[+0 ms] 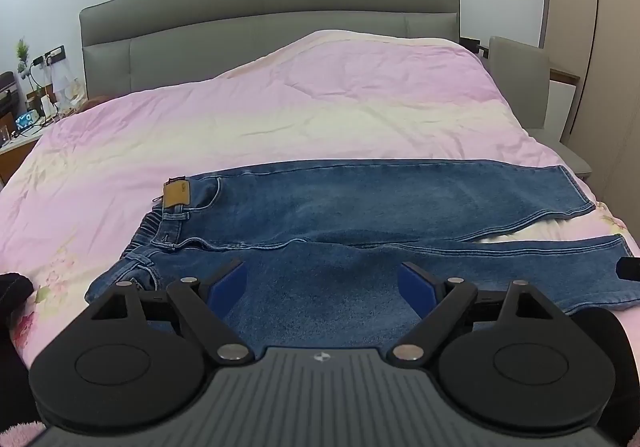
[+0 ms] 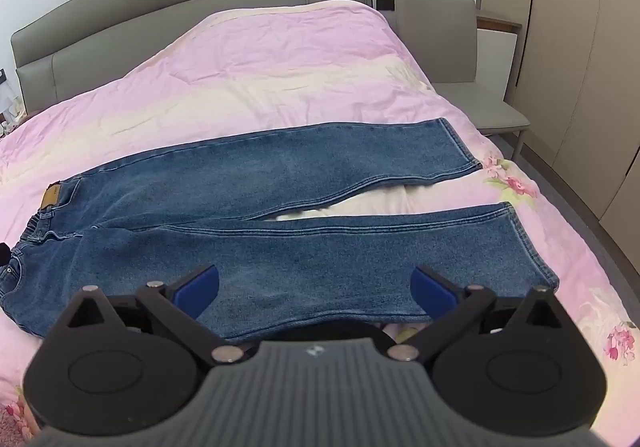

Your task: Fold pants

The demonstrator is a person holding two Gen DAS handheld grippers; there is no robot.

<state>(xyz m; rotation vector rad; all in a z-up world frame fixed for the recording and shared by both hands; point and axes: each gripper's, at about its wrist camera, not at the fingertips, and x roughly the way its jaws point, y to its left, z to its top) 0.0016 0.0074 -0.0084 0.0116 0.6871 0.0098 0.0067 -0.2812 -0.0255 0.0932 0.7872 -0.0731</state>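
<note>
Both claws tilted down — jeans (image 1: 360,207)

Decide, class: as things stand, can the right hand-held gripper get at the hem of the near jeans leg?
Probably yes. The right hand-held gripper is open above the near leg of the jeans, and the hem lies flat on the pink quilt just to its right with nothing between them.

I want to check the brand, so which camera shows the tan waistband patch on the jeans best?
The left wrist view: the tan patch faces the camera, larger, though any lettering is unreadable. The right wrist view shows it small and slanted at the far left.
</note>
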